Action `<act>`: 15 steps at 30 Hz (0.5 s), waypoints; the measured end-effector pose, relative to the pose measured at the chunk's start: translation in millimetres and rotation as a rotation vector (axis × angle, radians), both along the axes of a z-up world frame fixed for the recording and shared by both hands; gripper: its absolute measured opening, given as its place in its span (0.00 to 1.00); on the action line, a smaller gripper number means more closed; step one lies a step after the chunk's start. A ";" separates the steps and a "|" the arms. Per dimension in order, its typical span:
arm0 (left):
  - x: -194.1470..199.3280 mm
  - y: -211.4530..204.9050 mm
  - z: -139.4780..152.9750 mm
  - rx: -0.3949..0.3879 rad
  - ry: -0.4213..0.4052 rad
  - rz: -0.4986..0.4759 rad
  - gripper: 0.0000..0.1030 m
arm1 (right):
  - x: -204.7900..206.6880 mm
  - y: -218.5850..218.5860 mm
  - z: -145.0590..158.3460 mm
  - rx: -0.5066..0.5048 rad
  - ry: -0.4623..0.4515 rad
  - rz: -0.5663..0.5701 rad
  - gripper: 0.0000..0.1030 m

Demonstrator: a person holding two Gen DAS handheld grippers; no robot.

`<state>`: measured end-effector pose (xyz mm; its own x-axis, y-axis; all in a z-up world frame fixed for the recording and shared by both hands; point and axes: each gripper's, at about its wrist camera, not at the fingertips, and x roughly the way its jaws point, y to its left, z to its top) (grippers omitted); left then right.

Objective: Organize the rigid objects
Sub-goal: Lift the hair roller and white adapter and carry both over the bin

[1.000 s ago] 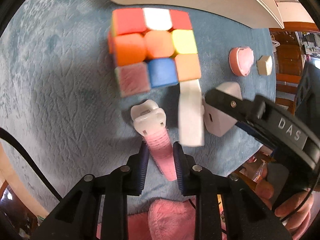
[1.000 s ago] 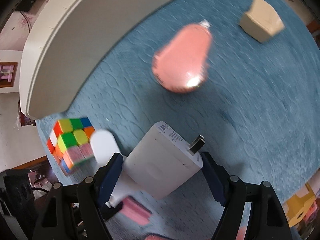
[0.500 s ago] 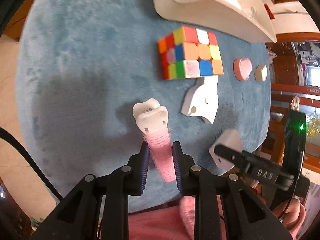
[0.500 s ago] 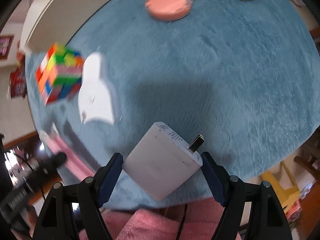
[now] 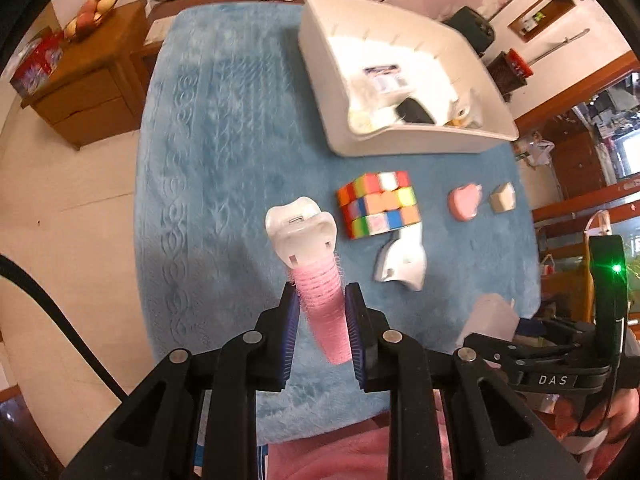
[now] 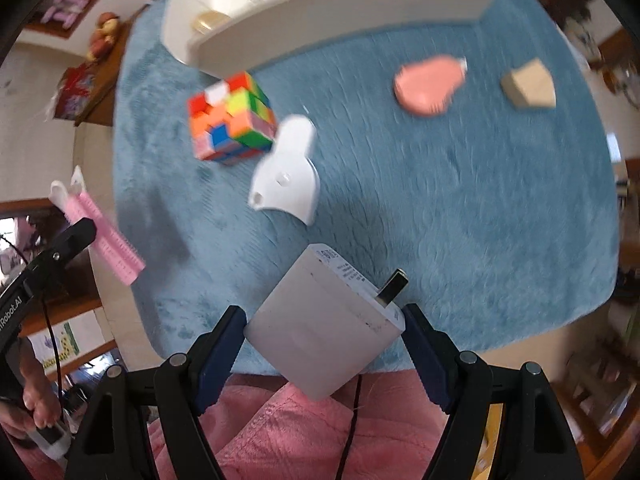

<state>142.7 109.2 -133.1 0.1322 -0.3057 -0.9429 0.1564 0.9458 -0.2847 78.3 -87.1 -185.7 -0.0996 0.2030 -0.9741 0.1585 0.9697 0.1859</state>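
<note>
Both grippers have risen off the blue mat since a second ago. Left gripper is clamped on a pink hair roller with white tooth-shaped clip, held in the air. Right gripper grips a white charger block, prongs showing. Puzzle cube, white bracket, pink piece and beige block lie near the mat's right edge, below the white bin; left half stands open.

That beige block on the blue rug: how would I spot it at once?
Start at the white bin on the blue rug. In front of it lies a cube; to its right a pink piece, then the beige block, the only tan, angular one.
</note>
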 end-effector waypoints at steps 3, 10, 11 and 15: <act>2.2 -18.4 15.9 0.013 -0.060 -0.024 0.24 | 7.9 -2.5 19.8 -0.011 -0.062 0.037 0.77; 13.7 -39.7 57.8 0.040 -0.182 -0.050 0.24 | 27.6 -14.5 57.4 -0.005 -0.199 0.093 0.77; 15.9 -43.3 62.3 0.050 -0.200 -0.049 0.24 | 31.1 -17.4 61.6 -0.010 -0.219 0.102 0.77; 24.6 -57.4 80.9 0.072 -0.258 -0.037 0.24 | 46.3 -23.7 81.1 -0.023 -0.303 0.135 0.77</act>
